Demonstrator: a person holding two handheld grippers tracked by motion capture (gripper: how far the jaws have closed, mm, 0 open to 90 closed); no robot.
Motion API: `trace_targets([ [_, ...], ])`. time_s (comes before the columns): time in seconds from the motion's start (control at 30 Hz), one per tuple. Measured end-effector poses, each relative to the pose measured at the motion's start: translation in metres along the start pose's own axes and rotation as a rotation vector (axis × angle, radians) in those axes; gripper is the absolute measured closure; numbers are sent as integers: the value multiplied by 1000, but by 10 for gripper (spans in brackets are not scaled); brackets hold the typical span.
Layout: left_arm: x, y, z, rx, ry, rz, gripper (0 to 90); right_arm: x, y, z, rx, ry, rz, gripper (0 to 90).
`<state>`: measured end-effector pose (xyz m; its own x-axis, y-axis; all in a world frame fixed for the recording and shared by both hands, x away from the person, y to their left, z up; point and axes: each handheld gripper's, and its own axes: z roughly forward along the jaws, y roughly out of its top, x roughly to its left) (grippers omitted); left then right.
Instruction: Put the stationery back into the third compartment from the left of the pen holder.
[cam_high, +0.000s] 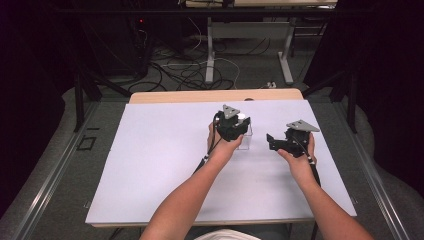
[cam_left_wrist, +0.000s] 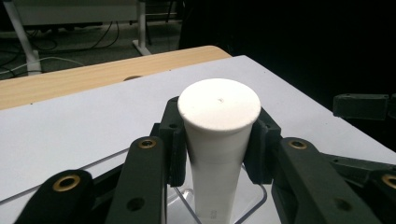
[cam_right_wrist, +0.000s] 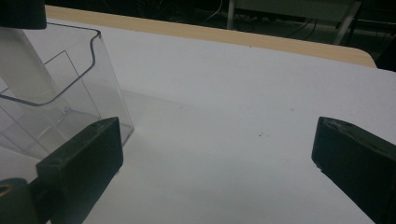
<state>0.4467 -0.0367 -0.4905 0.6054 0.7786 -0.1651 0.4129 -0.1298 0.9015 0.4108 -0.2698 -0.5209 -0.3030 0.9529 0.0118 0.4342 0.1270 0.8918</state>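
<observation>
High view: the left tongs (cam_high: 239, 131) sit over a clear plastic box (cam_high: 246, 141) on the white bench (cam_high: 150, 165), right of its middle; a white cylinder (cam_high: 242, 118) shows just under them. The right tongs (cam_high: 272, 141) hover just beside the box, on its right, touching nothing.

Left gripper view: the left tongs (cam_left_wrist: 217, 144) are clamped on the white cylinder (cam_left_wrist: 218, 140), 1 pad on each side just below its flared flat top. Its lower end stands inside the clear plastic box (cam_left_wrist: 259, 198).

Right gripper view: the right tongs (cam_right_wrist: 219, 154) stand wide apart over bare bench (cam_right_wrist: 233, 93); the clear plastic box (cam_right_wrist: 88, 79) is at the left, with the white cylinder (cam_right_wrist: 23, 70) inside it.

Axis: the cylinder's long axis is close to upright, wide end up, leaning slightly in the right gripper view.

Risk: the smooth, tapered body could slide through the pads if the grip loosens. Any sideways pull may catch the cylinder on the rim and tip or drag the light box, which nothing holds down.
</observation>
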Motion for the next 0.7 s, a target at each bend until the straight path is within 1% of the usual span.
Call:
trace_targets([
  [0.13,0,0,0,5,-3,14,656,0,0,1,3,3,1,18],
  [0.27,0,1,-2,-11,3,20,526,0,-1,1,7,7,8,19],
  [0.3,0,2,-3,-18,-2,21,490,0,-1,1,6,7,5,20],
  [0.33,0,3,-4,-19,-1,23,456,0,-1,1,11,4,11,20],
  [0.37,0,4,-6,-23,-2,28,435,-1,-1,1,5,5,2,21],
  [0.4,0,6,-9,-28,-1,33,418,-1,-1,1,7,5,12,21],
  [0.53,2,11,-19,-42,-15,30,360,-1,-1,1,8,2,13,22],
  [0.6,4,13,-24,-40,-23,37,346,-1,-1,0,7,1,14,22],
  [0.67,7,14,-31,-48,-27,34,337,-1,0,0,6,3,14,22],
  [0.7,8,15,-34,-44,-20,23,336,-1,0,0,6,3,13,22],
])
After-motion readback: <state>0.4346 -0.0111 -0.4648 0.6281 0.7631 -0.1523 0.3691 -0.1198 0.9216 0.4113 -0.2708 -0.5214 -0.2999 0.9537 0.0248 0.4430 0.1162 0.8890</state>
